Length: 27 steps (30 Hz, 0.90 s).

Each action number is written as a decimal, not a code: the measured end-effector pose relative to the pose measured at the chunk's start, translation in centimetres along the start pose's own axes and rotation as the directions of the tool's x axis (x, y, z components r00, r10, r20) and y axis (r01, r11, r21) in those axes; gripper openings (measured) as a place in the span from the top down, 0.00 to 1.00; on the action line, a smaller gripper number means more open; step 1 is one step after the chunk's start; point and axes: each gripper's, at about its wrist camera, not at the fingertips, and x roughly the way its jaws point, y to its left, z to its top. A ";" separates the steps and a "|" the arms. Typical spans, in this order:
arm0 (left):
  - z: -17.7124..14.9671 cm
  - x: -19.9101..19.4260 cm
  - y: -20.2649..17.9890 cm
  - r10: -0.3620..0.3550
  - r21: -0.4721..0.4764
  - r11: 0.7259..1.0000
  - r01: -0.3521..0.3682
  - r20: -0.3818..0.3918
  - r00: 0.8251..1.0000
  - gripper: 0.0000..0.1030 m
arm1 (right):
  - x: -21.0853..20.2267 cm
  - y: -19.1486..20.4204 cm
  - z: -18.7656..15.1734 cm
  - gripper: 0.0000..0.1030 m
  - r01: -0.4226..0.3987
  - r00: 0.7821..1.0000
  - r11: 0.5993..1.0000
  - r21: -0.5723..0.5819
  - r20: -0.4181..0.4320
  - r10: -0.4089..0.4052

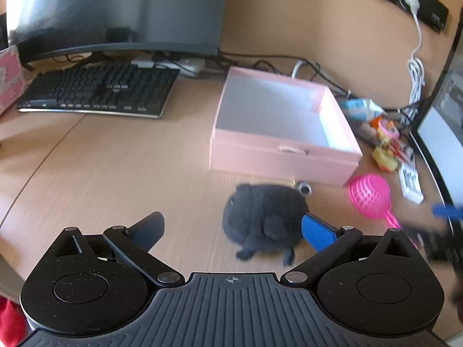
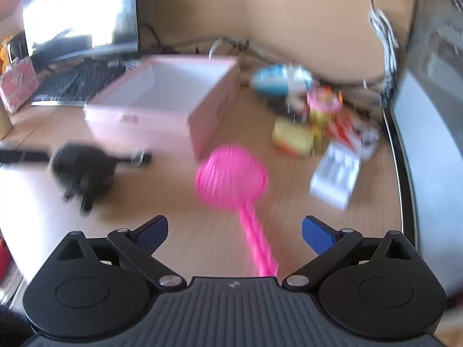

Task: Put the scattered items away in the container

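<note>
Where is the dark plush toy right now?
The dark plush toy lies on the desk, outside and just in front of the pink box, left of the pink scoop.

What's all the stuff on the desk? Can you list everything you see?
box: one, pink, empty, middle of the desk
plush toy: one, dark grey, in front of the box
scoop: one, pink mesh, right of the plush toy
small items: a mixed colourful pile, right of the box
keyboard: one, black, left rear
monitor: one, dark, behind the keyboard
left tool: one, black with blue fingers, open
right tool: one, same, open, scoop handle between the fingers
</note>
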 end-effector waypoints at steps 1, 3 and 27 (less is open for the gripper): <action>-0.2 -0.2 -0.2 -0.003 0.009 1.000 0.003 -0.007 1.000 0.00 | 0.8 0.0 0.6 0.04 -0.015 1.000 1.000 0.002 0.003 0.015; -0.6 -0.7 -0.6 -0.003 0.032 0.999 0.003 -0.016 1.000 0.00 | 2.9 0.0 1.4 0.04 -0.042 0.999 0.999 0.000 -0.008 0.042; -0.1 6.5 -5.1 0.002 0.258 0.966 0.015 -0.065 0.998 0.04 | -5.0 2.3 2.8 0.31 -0.086 0.983 0.972 0.217 -0.140 0.118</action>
